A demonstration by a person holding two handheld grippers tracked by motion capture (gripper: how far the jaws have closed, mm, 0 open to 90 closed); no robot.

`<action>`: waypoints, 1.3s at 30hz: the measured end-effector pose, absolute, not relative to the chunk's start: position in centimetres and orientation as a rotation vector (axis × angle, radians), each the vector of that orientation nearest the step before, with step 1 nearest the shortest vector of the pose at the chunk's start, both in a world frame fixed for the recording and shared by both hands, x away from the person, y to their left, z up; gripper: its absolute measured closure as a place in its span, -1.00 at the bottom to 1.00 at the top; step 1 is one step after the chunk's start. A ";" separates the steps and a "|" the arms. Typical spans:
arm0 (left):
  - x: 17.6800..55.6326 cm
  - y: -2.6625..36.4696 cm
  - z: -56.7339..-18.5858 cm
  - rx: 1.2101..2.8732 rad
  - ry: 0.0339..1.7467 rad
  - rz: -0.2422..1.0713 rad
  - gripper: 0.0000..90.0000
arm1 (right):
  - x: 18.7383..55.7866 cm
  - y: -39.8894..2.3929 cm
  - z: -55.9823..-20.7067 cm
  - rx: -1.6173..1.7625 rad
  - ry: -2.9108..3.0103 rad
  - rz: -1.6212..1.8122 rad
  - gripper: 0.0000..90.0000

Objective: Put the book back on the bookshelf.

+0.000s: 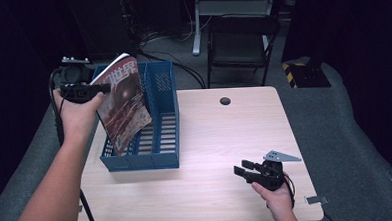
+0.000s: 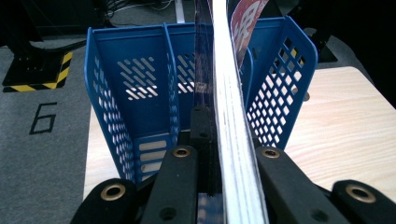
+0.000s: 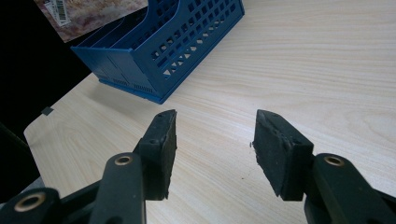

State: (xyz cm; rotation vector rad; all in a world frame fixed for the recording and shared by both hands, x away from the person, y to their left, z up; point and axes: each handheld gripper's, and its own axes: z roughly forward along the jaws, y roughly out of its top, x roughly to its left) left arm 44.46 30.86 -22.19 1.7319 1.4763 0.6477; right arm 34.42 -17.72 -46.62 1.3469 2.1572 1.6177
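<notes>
The left gripper (image 1: 90, 88), at about ten o'clock on the high view, is clamped on the upper edge of a magazine (image 1: 125, 101); in the left gripper view its jaws press on both sides of the magazine (image 2: 229, 121), whose page edges run straight up between them. The magazine hangs tilted, its top leaning toward eleven o'clock and its lower corner down inside the blue rack (image 1: 160, 123), in the leftmost compartment as far as the high view tells. The rack stands on the left part of the table (image 1: 225, 139), at roughly nine to ten o'clock from the table's middle, with its low open end toward six o'clock. In the left gripper view the rack (image 2: 140, 88) lies right ahead, its slotted walls and dividers on either side of the magazine. The right gripper (image 1: 244, 171) rests low over the table at about five o'clock, well apart from the rack, pointing toward nine o'clock. In its own view the right gripper (image 3: 215, 140) stands wide with nothing but bare wood between its jaws, and the rack (image 3: 177, 46) sits at eleven o'clock.
</notes>
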 end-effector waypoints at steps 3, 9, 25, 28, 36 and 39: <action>44.8 30.8 -22.3 1.727 1.492 0.640 0.86 | 34.4 -17.7 -46.6 1.349 2.158 1.615 0.08; 45.4 30.8 -22.6 1.691 1.506 0.654 0.86 | 34.4 -17.9 -46.6 1.356 2.153 1.623 0.09; 46.9 30.1 -24.0 1.646 1.538 0.659 0.86 | 34.4 -17.9 -46.6 1.350 2.158 1.623 0.08; 47.1 29.9 -24.2 1.650 1.539 0.660 0.86 | 34.4 -17.9 -46.7 1.344 2.159 1.622 0.08; 47.6 29.5 -25.3 1.635 1.530 0.665 0.86 | 34.4 -17.9 -46.7 1.343 2.161 1.622 0.08; 47.8 29.4 -25.7 1.638 1.536 0.656 0.86 | 34.4 -17.9 -46.7 1.340 2.162 1.622 0.08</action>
